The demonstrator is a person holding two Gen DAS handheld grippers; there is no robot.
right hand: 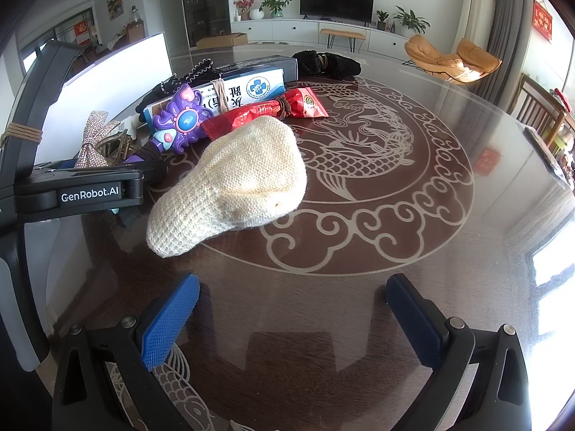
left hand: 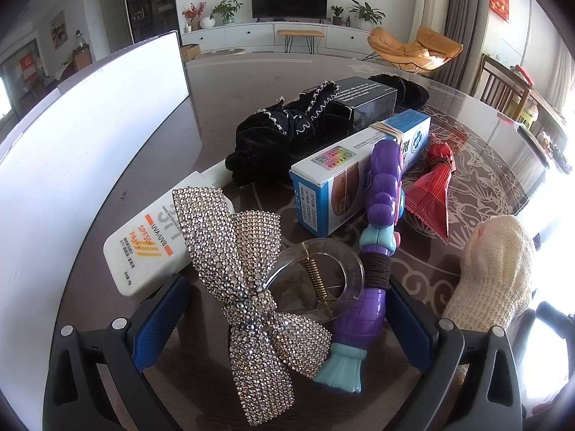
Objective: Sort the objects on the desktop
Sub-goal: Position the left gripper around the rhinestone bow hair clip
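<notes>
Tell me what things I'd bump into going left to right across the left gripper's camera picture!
White board → sunscreen tube → sparkly bow → purple toy wand → red snack packet → cream knitted sock.

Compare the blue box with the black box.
The blue box is light blue and white with a rubber band around it; the black box is dark and unbanded. The blue box lies nearer the left gripper, the black box behind it. Both are long cartons lying flat.

Bow clip (left hand: pixel 251 287) on claw clip (left hand: pixel 323 280); toy wand (left hand: pixel 377 222) right, boxes behind.
</notes>
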